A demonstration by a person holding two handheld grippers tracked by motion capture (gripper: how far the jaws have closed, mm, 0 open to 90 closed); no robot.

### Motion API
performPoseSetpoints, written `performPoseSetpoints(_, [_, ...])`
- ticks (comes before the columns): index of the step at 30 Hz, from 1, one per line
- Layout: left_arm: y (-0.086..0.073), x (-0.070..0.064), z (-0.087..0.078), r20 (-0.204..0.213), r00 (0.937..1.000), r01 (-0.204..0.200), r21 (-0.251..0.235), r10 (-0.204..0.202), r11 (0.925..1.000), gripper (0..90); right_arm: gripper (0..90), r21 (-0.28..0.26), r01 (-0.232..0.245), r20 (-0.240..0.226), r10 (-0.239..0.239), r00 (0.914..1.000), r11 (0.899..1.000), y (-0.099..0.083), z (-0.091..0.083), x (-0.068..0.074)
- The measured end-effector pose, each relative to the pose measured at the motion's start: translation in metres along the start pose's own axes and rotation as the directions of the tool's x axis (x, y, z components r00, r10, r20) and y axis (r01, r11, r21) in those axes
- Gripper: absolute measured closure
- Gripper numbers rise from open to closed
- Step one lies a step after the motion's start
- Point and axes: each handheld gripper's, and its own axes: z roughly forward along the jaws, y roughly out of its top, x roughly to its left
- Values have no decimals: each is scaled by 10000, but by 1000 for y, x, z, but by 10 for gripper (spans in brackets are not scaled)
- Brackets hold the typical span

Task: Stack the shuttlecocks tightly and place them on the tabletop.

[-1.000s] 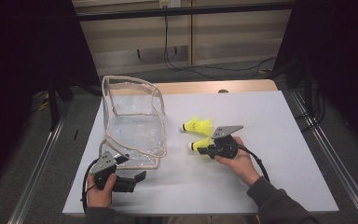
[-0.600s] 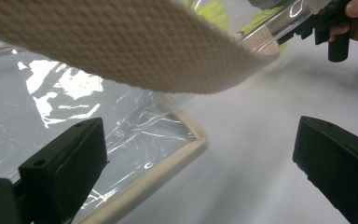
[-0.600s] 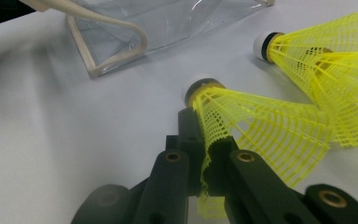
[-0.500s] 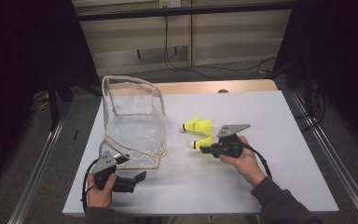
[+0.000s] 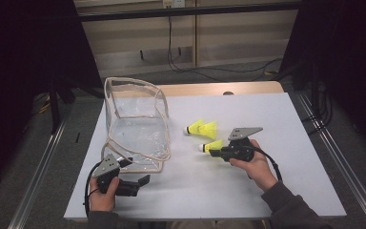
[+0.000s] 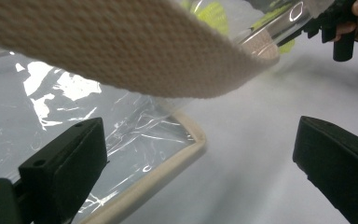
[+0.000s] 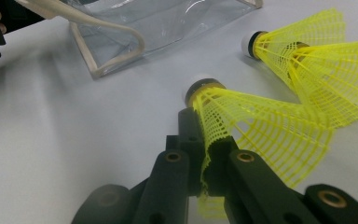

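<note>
Yellow mesh skirt, white cork nose: that plastic shuttlecock [image 5: 210,146] is pinched by its skirt between the pressed-together jaws of the right gripper [image 7: 204,161], lying right of the bench's middle. The mesh already crumples where the jaws bite it. A second yellow plastic shuttlecock [image 5: 202,128] lies just beside it, toward the far edge, close enough that their skirts nearly touch in the right gripper view.

Near the left edge stands the clear plastic pouch with beige webbing trim [image 5: 136,128], its mouth facing the near edge. The left gripper [image 5: 134,183] sits at the near left corner with its jaws spread wide and holding nothing; the pouch's beige webbing strap [image 6: 121,51] arches above them in the left gripper view.

My guess is the shuttlecock goes into the pouch. The risks as I judge them:

- The grip is on soft mesh, so the shuttlecock may swivel nose-down or slip out once lifted.
- Swinging it away could knock the second shuttlecock and roll it off.
- Nothing holds the pouch mouth; the floppy plastic may cave in or slide when the shuttlecock nudges it.
</note>
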Motion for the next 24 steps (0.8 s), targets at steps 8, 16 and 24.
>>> performPoseSetpoints(8, [0, 0, 2, 68, 10000, 5, 33, -6, 10000, 27, 886, -61, -76, 152, 76, 9999, 10000, -1, -7, -5])
performPoseSetpoints(16, [0, 0, 1, 24, 10000, 1, 29, -1, 10000, 27, 886, -184, -94, 289, 99, 9995, 9998, -1, -12, -9])
performPoseSetpoints(24, [0, 0, 1, 17, 10000, 32, -38, -32, 10000, 27, 886, -348, -97, 469, 113, 9988, 9993, 3, -21, -12])
